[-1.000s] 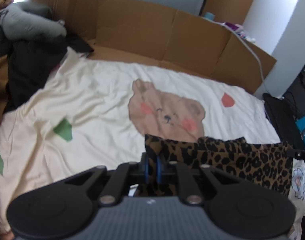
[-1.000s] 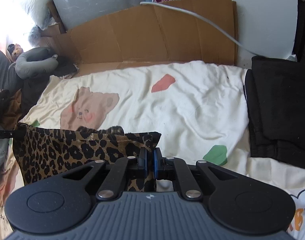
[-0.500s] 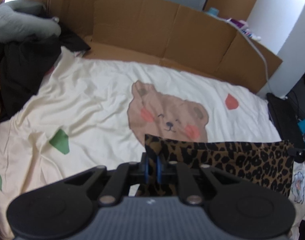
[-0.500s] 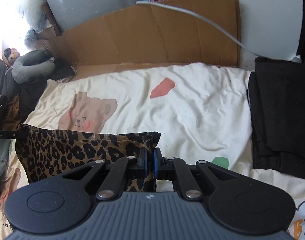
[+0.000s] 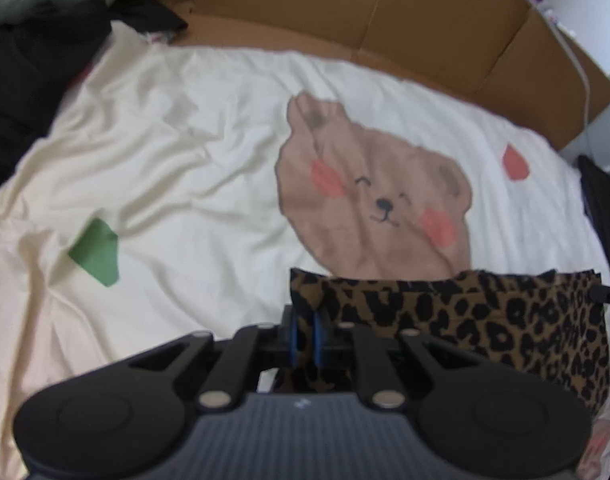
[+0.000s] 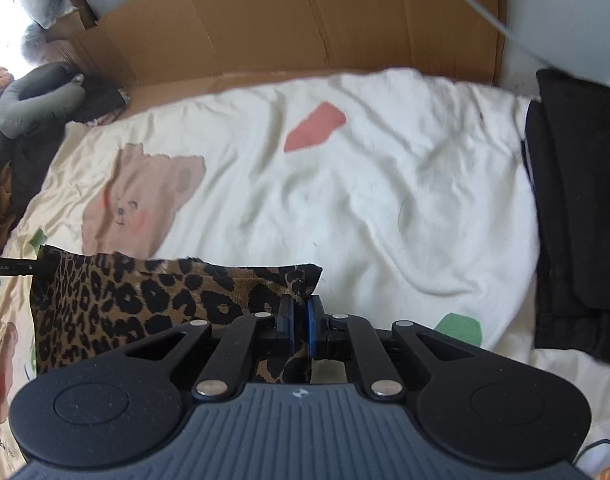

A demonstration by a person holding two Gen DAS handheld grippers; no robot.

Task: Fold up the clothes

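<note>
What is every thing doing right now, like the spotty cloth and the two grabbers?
Leopard-print cloth: stretched between the two grippers, pinched at both top corners.
Left gripper: shut on the cloth's corner.
Right gripper: shut on the other corner.
Bear sheet: spread out, wrinkled.
Black clothes: folded, lying beside the sheet.

A bed carries everything, covered by a cream sheet [image 5: 177, 168] printed with a bear [image 5: 377, 200]. Left of the bear the sheet bears a green patch [image 5: 95, 252], right of it a red patch [image 5: 515, 162]. Beyond the bear, cardboard [image 5: 385, 16] stands along the bed's far edge. Far left of the bear lie dark clothes [image 5: 29, 92]; far right, folded black clothes [image 6: 577, 208] rest on the sheet.
</note>
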